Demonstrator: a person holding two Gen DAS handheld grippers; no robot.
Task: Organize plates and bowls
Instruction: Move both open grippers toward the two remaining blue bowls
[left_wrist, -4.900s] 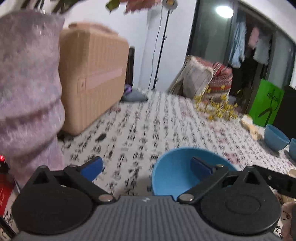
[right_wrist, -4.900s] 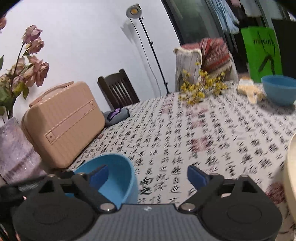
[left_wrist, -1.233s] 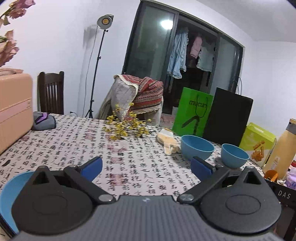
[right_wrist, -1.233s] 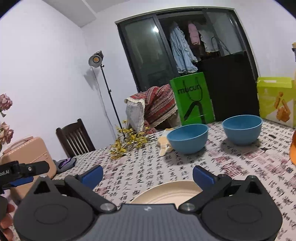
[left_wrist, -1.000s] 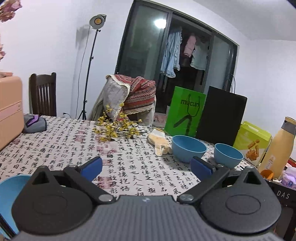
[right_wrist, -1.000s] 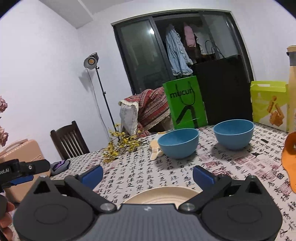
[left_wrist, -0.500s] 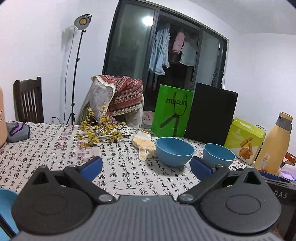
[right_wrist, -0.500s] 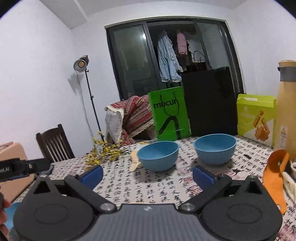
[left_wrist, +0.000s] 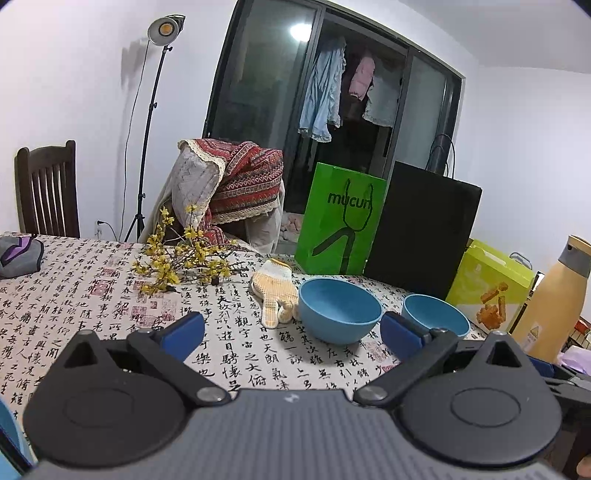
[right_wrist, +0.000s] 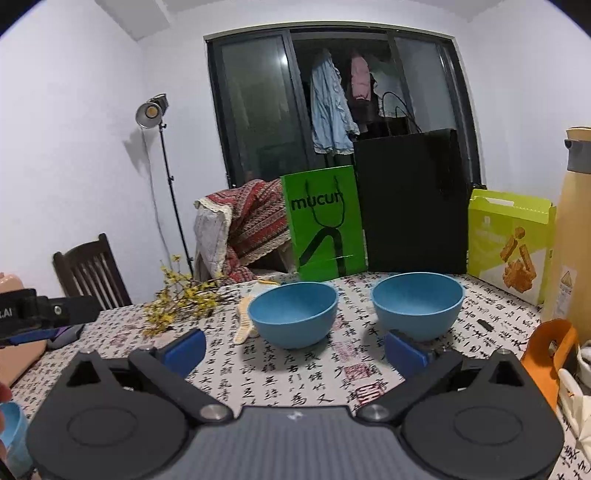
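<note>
Two blue bowls sit side by side on the surface (right_wrist: 295, 384): left bowl (right_wrist: 293, 318) & right bowl (right_wrist: 417, 309), apart, not touching. Knit glove (left_wrist: 275, 291) lies just beside left bowl; yellow flower sprigs (left_wrist: 184, 262) further left. Behind: green bag (right_wrist: 323, 227), black bag (right_wrist: 412, 205), snack box (right_wrist: 511, 238). Tan bottle (right_wrist: 576, 236) cut off at right edge. Left gripper (left_wrist: 291, 330) & right gripper (right_wrist: 295, 349) both spread wide, holding nothing. Blue sliver (right_wrist: 13, 435) at lower left edge, mostly hidden.

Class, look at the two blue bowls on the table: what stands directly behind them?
Behind the blue bowls stand a green bag and a black bag. What lies behind those bags is covered.
</note>
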